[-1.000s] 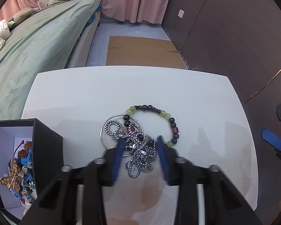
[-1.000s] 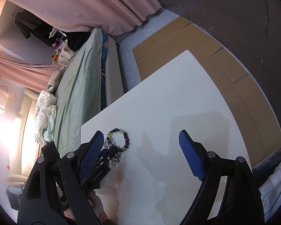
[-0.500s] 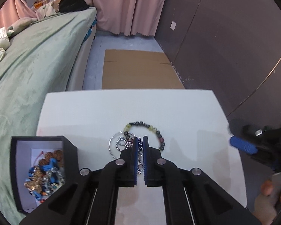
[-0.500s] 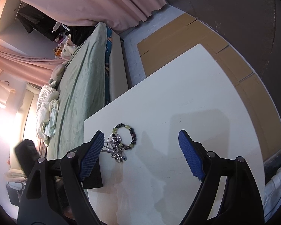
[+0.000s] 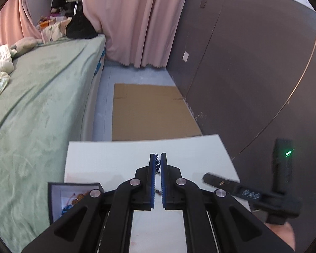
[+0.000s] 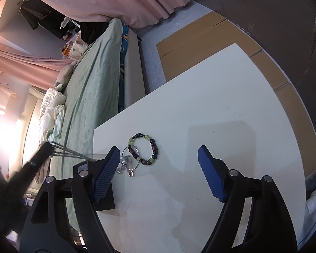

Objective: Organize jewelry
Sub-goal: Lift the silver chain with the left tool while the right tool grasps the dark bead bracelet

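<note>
A: Between the pads of the left gripper there's a bit of silver chain, pinched tight. A second ago those pads stood apart around the tangle on the table; now they're closed on it and the whole tool sits much higher, with more floor and curtain ahead of it.

B: And the chain itself?

A: From the right view it streaks taut, blurred, from the left gripper's tip back toward the table, passing behind the right gripper's left pad. Whether its far end has left the table I can't tell.

B: What stayed behind?

A: The bead bracelet, lying flat just ahead of the right gripper, nearer its left pad. A thin silver ring overlaps it, and a small pendant lies just nearer the gripper. Earlier the chain was heaped over them.

B: The right gripper?

A: Wide, nothing between its pads, though they've just been closing a little. It hangs over the table, barely shifted.

B: The box?

A: Below and left of the left gripper, the black box sits open at the table's edge with colourful pieces inside. It looks smaller and lower in view than a second ago.
</note>
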`<state>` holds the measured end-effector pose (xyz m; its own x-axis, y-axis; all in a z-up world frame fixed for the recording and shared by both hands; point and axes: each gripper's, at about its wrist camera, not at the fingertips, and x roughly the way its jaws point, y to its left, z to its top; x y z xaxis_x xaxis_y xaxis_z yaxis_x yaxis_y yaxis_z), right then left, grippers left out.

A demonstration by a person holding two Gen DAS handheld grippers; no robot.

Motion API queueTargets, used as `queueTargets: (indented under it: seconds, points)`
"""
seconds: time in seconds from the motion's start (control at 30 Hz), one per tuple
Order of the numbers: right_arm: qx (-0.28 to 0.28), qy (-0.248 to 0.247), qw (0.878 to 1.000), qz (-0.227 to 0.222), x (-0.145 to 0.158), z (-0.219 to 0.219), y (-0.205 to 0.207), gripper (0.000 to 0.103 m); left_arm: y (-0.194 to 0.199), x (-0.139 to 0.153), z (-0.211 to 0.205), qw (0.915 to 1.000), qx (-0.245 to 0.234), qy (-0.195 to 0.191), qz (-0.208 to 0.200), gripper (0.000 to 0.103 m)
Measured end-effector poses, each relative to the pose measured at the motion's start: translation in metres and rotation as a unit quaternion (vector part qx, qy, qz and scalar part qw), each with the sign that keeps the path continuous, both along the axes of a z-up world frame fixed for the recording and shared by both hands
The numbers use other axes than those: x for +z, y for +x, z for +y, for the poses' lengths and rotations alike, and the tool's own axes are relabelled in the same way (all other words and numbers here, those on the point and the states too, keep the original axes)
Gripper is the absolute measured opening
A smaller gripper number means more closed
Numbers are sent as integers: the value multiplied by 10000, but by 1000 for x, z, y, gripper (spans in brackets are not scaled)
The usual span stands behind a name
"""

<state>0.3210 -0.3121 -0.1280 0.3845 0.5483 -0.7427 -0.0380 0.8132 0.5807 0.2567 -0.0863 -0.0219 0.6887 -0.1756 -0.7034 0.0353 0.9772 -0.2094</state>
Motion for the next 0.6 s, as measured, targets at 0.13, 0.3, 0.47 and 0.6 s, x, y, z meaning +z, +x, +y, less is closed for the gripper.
queueTargets:
  seconds: [0.13, 0.3, 0.47, 0.6]
  points:
    - [144, -36, 9999, -12, -4, 9, 1, 63, -5, 26, 4, 9997, 15, 8, -235, 2]
    - [311, -201, 9993, -30, -12, 23, 6, 45, -11, 50, 14, 9989, 69, 62, -453, 2]
    - [402, -515, 9978, -96, -19, 38, 9, 43, -18, 69, 24, 9982, 135, 102, -578, 2]
    - [452, -750, 9961, -110, -26, 55, 12, 43, -25, 85, 31, 9972, 190, 198, -693, 2]
